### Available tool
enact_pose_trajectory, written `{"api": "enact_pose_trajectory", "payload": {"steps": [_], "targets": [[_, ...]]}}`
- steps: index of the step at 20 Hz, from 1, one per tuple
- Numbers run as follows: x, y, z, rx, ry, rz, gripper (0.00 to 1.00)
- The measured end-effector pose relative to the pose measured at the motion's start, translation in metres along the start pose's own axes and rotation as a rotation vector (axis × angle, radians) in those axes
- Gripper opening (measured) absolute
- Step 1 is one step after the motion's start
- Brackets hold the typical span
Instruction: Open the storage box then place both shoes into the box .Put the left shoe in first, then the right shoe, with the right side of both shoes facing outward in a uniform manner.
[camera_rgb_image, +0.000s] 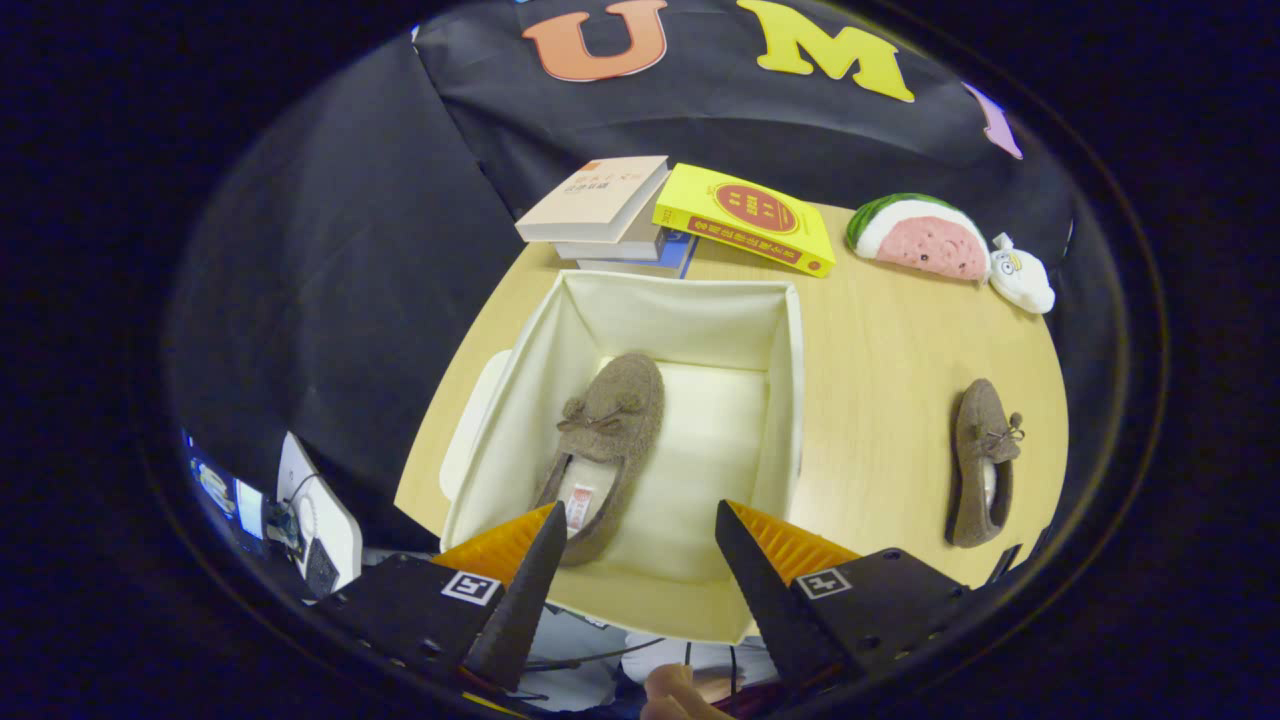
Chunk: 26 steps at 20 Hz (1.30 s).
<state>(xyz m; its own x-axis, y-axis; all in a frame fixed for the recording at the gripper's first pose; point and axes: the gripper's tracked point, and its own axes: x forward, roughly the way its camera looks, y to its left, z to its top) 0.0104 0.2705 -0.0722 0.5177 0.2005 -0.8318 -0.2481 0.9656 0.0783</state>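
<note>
While the fingers gape empty above, open storage box holding one shoe, other shoe on table.

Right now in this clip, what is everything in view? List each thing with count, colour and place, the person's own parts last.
storage box: 1, cream fabric, open, on the table just ahead of the fingers
shoe in box: 1, brown with a bow, on the box floor by its left wall
shoe on table: 1, brown with a bow, right of the box
lid: 1, white, against the box's left outer side
table: 1, light wood
books: a stack, beige on top, beyond the box
yellow book: 1, leaning on the stack
watermelon plush: 1, green, white, pink
small plush: 1, white, beside the watermelon
gripper: 1, open, over the box's near edge
finger: below the gripper
</note>
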Motion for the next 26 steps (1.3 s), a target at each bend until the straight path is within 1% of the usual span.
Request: {"api": "enact_pose_trajectory", "payload": {"steps": [2,3,5,6,8,16,21,24,26], "targets": [[-0.018,-0.02,0.0,-0.026,-0.012,-0.02,0.92],[-0.024,-0.032,-0.004,-0.026,-0.014,-0.028,0.94],[-0.034,-0.062,-0.007,0.002,-0.008,-0.041,0.94],[-0.038,-0.081,-0.007,0.018,-0.008,-0.058,0.94],[-0.039,-0.129,-0.008,0.047,-0.007,-0.12,0.94],[-0.013,-0.283,-0.032,0.2,0.077,-0.273,0.94],[0.005,-0.379,-0.046,0.23,0.139,-0.44,0.93],[0.017,-0.417,-0.052,0.229,0.165,-0.515,0.92],[0.024,-0.431,-0.054,0.225,0.178,-0.542,0.9]]}}
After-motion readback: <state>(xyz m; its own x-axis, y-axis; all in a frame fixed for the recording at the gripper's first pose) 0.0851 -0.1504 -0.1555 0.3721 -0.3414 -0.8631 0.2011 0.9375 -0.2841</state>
